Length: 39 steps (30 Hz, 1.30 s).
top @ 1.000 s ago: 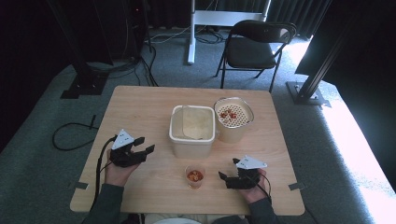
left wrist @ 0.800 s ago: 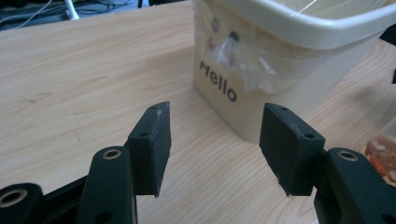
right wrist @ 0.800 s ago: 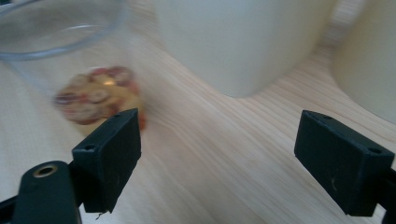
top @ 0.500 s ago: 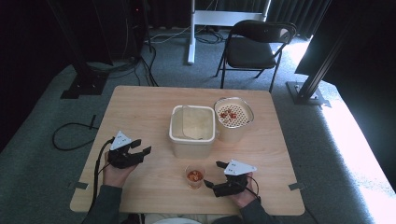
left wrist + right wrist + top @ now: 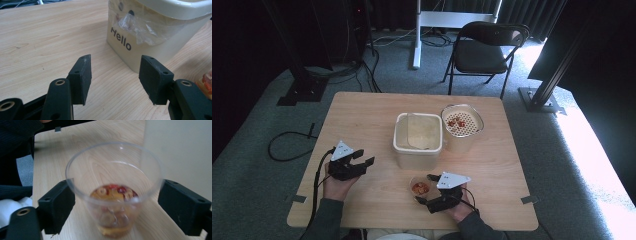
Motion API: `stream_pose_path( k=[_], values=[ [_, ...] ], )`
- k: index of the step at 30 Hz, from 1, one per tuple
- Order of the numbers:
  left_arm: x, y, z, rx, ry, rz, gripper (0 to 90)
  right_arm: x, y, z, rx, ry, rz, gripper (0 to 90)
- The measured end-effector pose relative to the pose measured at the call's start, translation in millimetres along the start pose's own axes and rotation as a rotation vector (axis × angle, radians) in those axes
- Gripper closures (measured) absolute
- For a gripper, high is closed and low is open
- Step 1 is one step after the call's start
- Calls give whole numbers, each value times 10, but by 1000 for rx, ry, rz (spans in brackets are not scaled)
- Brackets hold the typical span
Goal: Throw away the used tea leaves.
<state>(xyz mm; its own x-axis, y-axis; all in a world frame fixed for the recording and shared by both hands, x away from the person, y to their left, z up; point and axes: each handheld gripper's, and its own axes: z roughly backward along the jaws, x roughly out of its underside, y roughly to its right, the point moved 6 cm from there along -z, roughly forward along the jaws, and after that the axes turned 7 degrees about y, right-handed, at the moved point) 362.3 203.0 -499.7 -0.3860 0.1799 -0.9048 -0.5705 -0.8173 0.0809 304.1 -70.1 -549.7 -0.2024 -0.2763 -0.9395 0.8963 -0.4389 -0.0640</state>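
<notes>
I've got the right gripper (image 5: 112, 202) straddling the cup (image 5: 113, 190) on the counter (image 5: 372, 115), jaws just narrowing, not yet clamped — thin, light, crushable plastic (sloshy too), so squeeze gently mid-wall.

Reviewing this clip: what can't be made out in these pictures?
- Right gripper, right gripper view: whether its pads press the clear cup; the left pad meets the wall, the right looks apart, and the blur leaves it unsettled.
- Cup's contents, high view: too small to identify; blurred close up.
- Cream bin, left gripper view: its rim is cut off by the top edge, and crinkled plastic hides the inside.
- Strainer, high view: red pieces too small to name.
</notes>
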Motion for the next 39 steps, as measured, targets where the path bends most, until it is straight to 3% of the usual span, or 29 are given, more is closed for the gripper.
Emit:
stream_pose_path(
  k=[6, 15, 22, 27, 39],
  values=[
    [12, -24, 17, -4, 0, 3, 447, -22, -3, -139, -19, 23, -8, 269],
    [70, -84, 39, -16, -3, 18, 447, -21, 81, -88, 58, 37, 8, 316],
    [149, -110, 5, -24, -13, 27, 449, 1, 254, 66, 146, 36, -15, 319],
    [206, -129, -29, -25, -24, 25, 451, -3, 353, 176, 185, 42, -27, 321],
    [361, -230, -85, -63, -41, 36, 452, -11, 667, 493, 311, 52, -52, 322]
  ],
)
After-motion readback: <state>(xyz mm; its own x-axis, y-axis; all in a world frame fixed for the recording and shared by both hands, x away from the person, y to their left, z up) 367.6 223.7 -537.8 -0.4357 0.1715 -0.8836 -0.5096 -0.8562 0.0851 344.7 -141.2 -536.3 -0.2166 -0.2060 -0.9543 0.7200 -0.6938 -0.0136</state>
